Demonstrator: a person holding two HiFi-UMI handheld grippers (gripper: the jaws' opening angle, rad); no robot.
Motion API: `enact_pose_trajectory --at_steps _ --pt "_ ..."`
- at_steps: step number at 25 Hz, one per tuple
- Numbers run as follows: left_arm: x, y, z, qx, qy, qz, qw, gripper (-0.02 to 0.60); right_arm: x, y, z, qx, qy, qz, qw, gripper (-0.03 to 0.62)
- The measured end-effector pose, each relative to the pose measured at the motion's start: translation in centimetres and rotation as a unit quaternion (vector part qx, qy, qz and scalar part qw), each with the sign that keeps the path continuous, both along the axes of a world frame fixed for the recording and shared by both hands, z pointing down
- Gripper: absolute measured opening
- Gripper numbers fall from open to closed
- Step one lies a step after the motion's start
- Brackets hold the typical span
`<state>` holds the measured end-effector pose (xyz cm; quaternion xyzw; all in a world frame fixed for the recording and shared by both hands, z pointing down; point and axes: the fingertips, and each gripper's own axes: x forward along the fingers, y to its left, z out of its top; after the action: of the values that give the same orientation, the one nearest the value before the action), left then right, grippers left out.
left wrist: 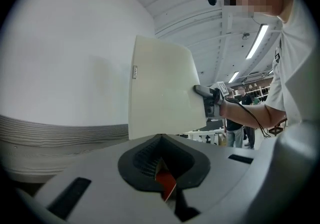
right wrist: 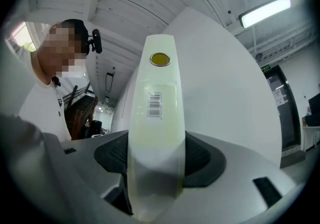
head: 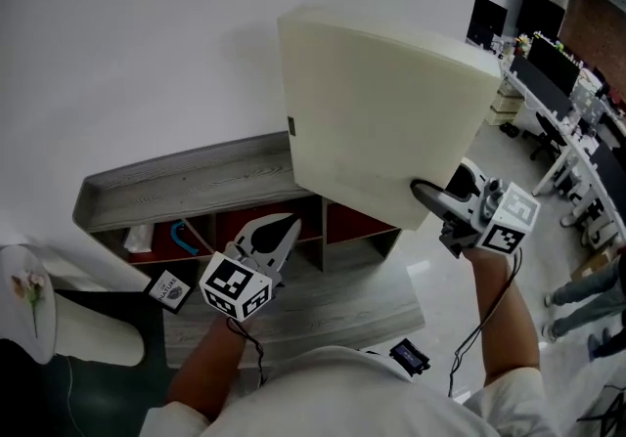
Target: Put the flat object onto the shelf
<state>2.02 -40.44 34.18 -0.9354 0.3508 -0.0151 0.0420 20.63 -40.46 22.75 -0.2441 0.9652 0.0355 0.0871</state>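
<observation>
Carry step: my right gripper (head: 424,194) clamps the flat cream panel (head: 381,112) over the shelf (head: 196,181). My left gripper (head: 282,227) is closed and empty. Next I need to lower it flat.

Cream flat object (head: 381,122), grey wood-grain shelf (head: 186,181) with red compartments (head: 347,222), black-and-white square markers (head: 235,286) on left gripper (head: 284,228)
</observation>
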Motion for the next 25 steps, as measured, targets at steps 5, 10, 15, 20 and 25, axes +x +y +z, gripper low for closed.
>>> enact_pose_trajectory --at_steps 5,10,15,20,25 --pt "2.1 -1.8 0.2 0.000 0.002 -0.019 0.9998 0.012 1.2 -4.5 -0.7 -0.007 0.004 -0.036 0.999 0.287" --pt "3.0 -3.6 0.1 -0.001 0.005 -0.038 0.9993 0.012 3.0 -8.6 -0.5 -0.028 -0.008 -0.050 0.998 0.287" --pt "3.8 -4.7 0.1 -0.003 0.006 -0.049 0.9988 0.012 4.0 -10.9 0.1 -0.034 -0.007 -0.064 0.997 0.287" --pt "5.1 -5.4 0.2 -0.008 0.004 -0.050 0.9987 0.012 4.5 -12.3 1.0 -0.037 0.003 -0.078 0.996 0.288" --pt "6.1 -5.9 0.3 -0.012 0.005 -0.051 0.9986 0.012 4.9 -13.1 1.6 -0.040 0.022 -0.088 0.995 0.290"
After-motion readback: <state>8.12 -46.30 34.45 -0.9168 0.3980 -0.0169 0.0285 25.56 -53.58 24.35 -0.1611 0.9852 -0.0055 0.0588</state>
